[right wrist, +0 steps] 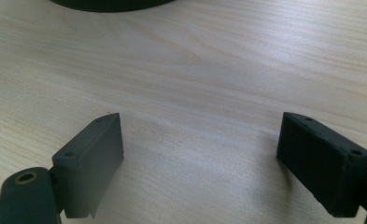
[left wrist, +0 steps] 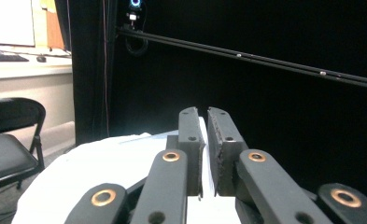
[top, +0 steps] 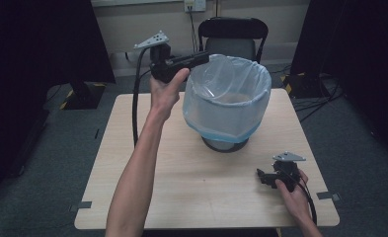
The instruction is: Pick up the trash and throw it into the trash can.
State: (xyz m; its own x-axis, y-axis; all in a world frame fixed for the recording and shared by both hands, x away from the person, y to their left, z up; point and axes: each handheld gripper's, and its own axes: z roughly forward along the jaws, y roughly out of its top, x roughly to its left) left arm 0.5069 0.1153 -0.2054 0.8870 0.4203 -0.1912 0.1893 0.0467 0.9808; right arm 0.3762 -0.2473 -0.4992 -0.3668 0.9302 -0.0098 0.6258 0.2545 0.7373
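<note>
Two bare forearms, each hand around a matte black two-jaw gripper

The left black gripper (top: 204, 58), toward 11 o'clock in the high view, carries a grey three-cornered plate (top: 152, 40) with small holes, and a thick black cable (top: 135, 106) trails from it. The right black gripper (top: 259, 176), toward 5 o'clock, has its own grey plate (top: 289, 157) and a black cable (top: 308, 200). Up close, the linkage arms show brass-coloured rivets (left wrist: 171, 156), and the flat rectangular pads (right wrist: 324, 161) carry small screw holes. No sleeves cover the arms.

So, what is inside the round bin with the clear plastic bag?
The clear plastic bag lines the round bin; nothing shows through its hazy film, and the bottom is covered.
</note>
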